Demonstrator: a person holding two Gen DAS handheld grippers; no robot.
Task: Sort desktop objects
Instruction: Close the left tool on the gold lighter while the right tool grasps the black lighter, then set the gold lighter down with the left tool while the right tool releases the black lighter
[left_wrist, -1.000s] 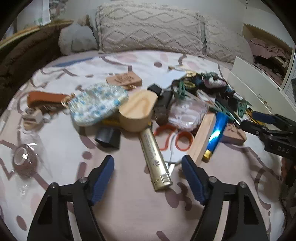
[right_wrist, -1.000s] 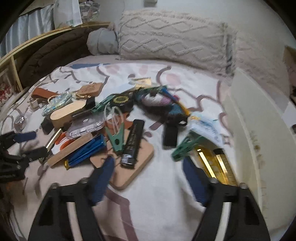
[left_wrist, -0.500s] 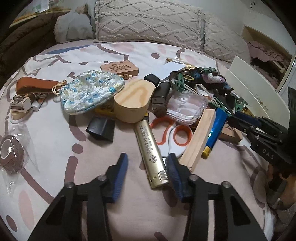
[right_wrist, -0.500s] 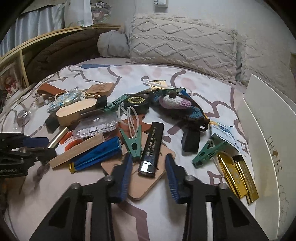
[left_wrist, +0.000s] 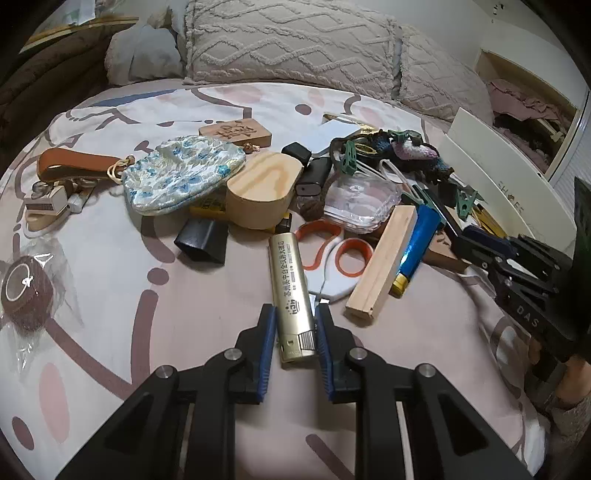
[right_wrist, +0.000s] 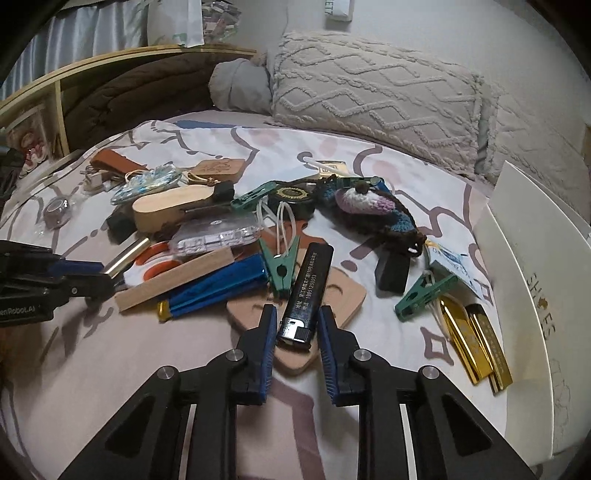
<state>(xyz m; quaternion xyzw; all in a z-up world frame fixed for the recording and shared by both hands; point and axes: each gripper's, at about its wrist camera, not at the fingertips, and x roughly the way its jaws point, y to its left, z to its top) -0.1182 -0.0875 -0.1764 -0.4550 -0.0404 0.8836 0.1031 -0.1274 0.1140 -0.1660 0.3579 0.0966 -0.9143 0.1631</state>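
Left wrist view: the left gripper (left_wrist: 294, 334) has its jaws closing around the lower end of the gold lighter (left_wrist: 291, 295), which lies flat on the bedsheet (left_wrist: 110, 280) between the blue pads; they look at or very near its sides. Just ahead and to its right sit the orange-handled scissors (left_wrist: 334, 251) and a wooden block (left_wrist: 384, 266). If the pads catch only the rounded edges, I'd expect the lighter to squirt forward into the scissors.

In the right wrist view, the right gripper (right_wrist: 297, 332) is nearly together on the metal end of the black lighter (right_wrist: 308, 291), which rests on a wooden coaster (right_wrist: 343, 299), beside a green clothespin (right_wrist: 280, 264). So shallow a hold at one end may let the lighter pivot and drop, or the lower fingertips could snag the coaster and drag it along.
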